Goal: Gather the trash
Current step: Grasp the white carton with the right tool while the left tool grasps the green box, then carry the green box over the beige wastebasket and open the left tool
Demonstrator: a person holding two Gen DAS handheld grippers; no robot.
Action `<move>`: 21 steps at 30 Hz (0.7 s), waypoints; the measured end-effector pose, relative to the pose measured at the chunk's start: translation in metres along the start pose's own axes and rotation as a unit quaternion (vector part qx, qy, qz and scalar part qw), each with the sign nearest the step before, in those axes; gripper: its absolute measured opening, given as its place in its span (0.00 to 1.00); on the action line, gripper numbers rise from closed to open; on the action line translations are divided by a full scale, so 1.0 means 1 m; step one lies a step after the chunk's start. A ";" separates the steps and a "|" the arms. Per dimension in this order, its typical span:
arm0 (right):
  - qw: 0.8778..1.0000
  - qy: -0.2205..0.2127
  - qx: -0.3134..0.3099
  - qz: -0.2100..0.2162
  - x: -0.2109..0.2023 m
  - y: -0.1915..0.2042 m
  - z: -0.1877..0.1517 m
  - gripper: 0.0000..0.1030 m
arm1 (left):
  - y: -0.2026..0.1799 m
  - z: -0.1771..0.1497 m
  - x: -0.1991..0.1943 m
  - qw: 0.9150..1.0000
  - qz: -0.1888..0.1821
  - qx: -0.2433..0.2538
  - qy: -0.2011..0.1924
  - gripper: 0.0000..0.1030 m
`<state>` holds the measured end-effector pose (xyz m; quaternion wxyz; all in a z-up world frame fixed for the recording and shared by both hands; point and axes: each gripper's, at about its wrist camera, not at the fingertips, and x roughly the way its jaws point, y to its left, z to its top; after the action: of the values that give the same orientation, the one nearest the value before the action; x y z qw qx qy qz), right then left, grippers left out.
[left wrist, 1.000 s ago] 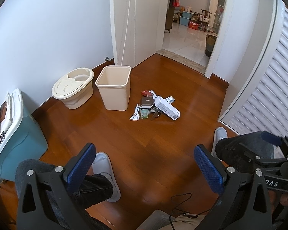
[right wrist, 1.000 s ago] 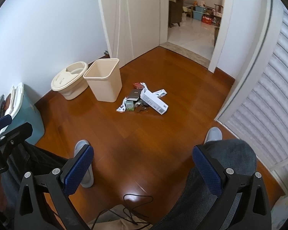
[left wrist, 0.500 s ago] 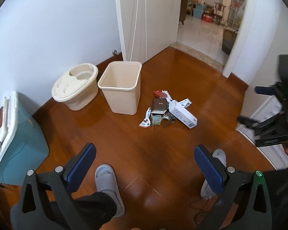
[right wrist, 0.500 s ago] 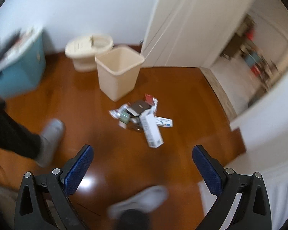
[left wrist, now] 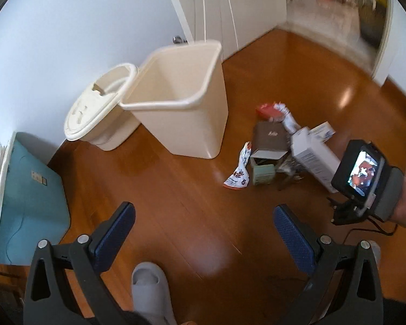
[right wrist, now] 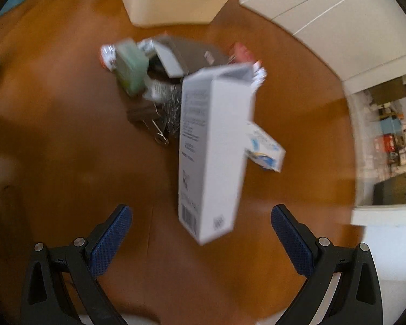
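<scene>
A pile of trash lies on the wooden floor: a long white carton (right wrist: pixel 213 149) (left wrist: pixel 314 157), a grey-brown box (left wrist: pixel 269 138), a small green box (left wrist: pixel 262 174) (right wrist: pixel 130 70), a printed wrapper (left wrist: pixel 238 173) and a red packet (left wrist: pixel 266 109). An empty beige waste bin (left wrist: pixel 181 100) stands left of the pile. My right gripper (right wrist: pixel 201 233) is open, just short of the white carton's near end. My left gripper (left wrist: pixel 204 227) is open and empty above bare floor, short of the pile.
A beige lidded tub (left wrist: pixel 100 111) sits by the wall behind the bin. A teal storage box (left wrist: pixel 27 205) stands at the left. A grey slipper (left wrist: pixel 149 284) is below the left gripper. White doors (left wrist: pixel 230 8) and a doorway (left wrist: pixel 335 0) lie beyond. The right hand's wrist-mounted screen (left wrist: pixel 361 170) shows at right.
Both grippers have moved forward and down toward the trash pile. The right gripper has come close over the white carton. Both stay open.
</scene>
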<state>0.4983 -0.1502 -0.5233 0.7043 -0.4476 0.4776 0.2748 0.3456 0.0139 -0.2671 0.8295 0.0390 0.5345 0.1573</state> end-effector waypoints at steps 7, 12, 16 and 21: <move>0.999 -0.009 0.029 -0.008 0.089 -0.010 0.011 0.99 | -0.046 -0.007 0.097 1.000 0.017 0.016 0.017 1.00; 0.995 -0.020 0.091 0.029 0.113 -0.035 0.004 0.72 | -0.068 -0.009 0.129 0.999 0.007 0.034 0.006 1.00; 0.977 -0.065 0.161 0.127 0.101 -0.059 -0.017 0.72 | -0.089 -0.009 0.153 0.997 -0.014 0.077 0.003 1.00; 0.962 -0.083 0.217 0.145 0.088 -0.078 -0.053 0.72 | -0.100 0.003 0.200 0.997 -0.040 0.044 0.053 1.00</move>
<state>0.5736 -0.2354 -0.5831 0.7740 -0.1855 0.5256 0.3003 0.4460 -0.0205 -0.4639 0.8033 0.0455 0.5851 0.1020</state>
